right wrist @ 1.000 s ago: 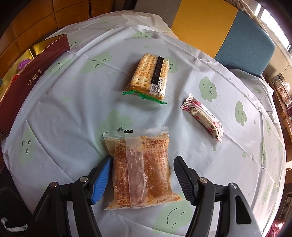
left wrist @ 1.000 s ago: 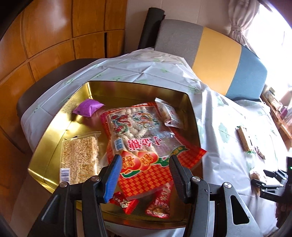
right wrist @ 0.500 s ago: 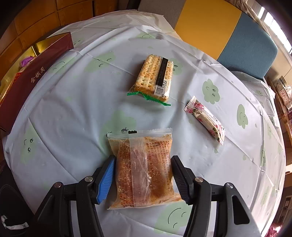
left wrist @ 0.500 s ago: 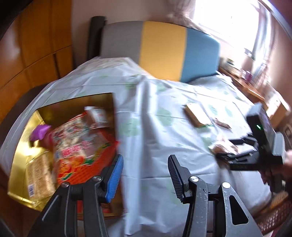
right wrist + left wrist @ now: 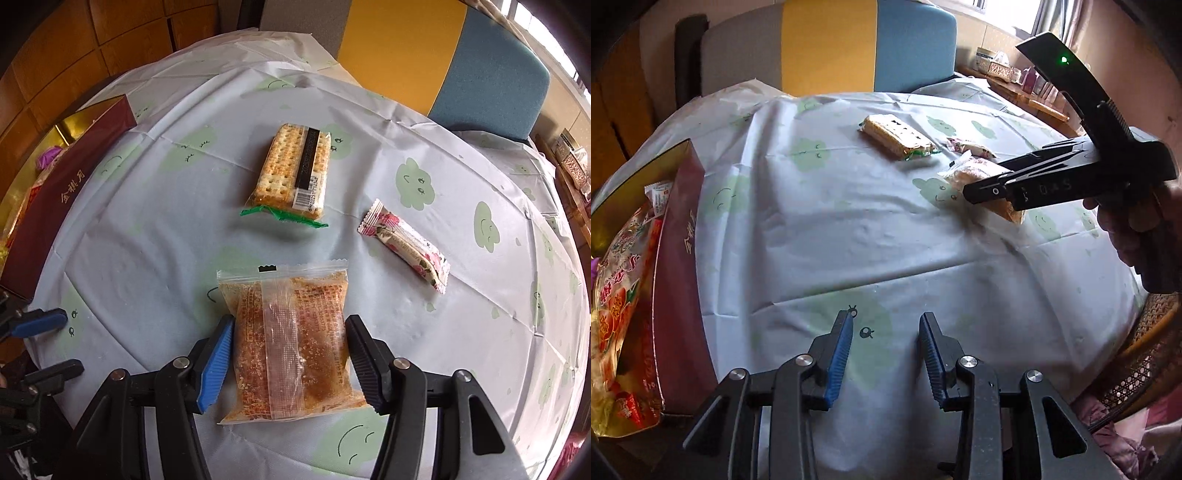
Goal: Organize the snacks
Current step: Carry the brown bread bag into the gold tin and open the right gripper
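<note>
— Whereas a second ago the left gripper (image 5: 886, 338) was hanging over the gold-lined box (image 5: 677, 236), it is now hovering above bare tablecloth (image 5: 827, 236), jaws narrowing but empty.

— And the right gripper (image 5: 290, 354)?

— Its pads are pressing the crinkly clear packet (image 5: 291, 343) of crumbly orange cake (flat on the table), having closed in.

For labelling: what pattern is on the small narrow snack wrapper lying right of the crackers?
Pink roses on white, on the small narrow snack wrapper; clearest in the right wrist view.
</note>
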`<action>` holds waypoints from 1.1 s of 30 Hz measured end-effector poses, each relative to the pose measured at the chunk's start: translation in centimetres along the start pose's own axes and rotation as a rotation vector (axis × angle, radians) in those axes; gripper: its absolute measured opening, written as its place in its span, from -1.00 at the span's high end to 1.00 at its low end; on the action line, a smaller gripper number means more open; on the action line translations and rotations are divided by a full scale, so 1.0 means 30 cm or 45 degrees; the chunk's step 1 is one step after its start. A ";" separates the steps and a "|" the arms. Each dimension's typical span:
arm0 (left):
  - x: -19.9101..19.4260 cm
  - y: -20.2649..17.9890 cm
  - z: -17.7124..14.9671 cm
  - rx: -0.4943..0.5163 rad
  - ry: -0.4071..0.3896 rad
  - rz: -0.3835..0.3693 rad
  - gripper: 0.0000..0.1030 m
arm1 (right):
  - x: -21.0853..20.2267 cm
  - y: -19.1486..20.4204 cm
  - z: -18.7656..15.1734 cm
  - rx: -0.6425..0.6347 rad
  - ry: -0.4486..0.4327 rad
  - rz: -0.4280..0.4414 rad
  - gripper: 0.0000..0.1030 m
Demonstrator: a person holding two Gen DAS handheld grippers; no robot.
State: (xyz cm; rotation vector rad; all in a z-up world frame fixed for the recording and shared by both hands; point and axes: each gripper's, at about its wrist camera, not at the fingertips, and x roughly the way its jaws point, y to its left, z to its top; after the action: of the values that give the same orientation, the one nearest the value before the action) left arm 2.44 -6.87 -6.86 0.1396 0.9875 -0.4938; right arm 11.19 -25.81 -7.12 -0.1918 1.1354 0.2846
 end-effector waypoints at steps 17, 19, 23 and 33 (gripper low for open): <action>-0.043 0.043 -0.051 0.060 -0.096 -0.123 0.33 | -0.231 0.233 0.239 -0.189 -0.111 0.368 -0.18; -0.042 0.048 -0.055 0.063 -0.100 -0.130 0.33 | -0.236 0.313 0.289 -0.263 -0.101 0.429 -0.18; -0.033 0.061 -0.052 0.041 -0.105 -0.156 0.32 | -0.248 0.486 0.378 -0.401 -0.072 0.601 -0.18; -0.032 0.073 -0.054 0.009 -0.107 -0.180 0.31 | -0.222 0.641 0.421 -0.495 -0.050 0.683 -0.21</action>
State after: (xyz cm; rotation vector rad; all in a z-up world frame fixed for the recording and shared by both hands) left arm 1.78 -4.08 -7.19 0.0550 0.9171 -0.6276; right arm 13.33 -4.72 4.03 -0.2199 1.0700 0.9845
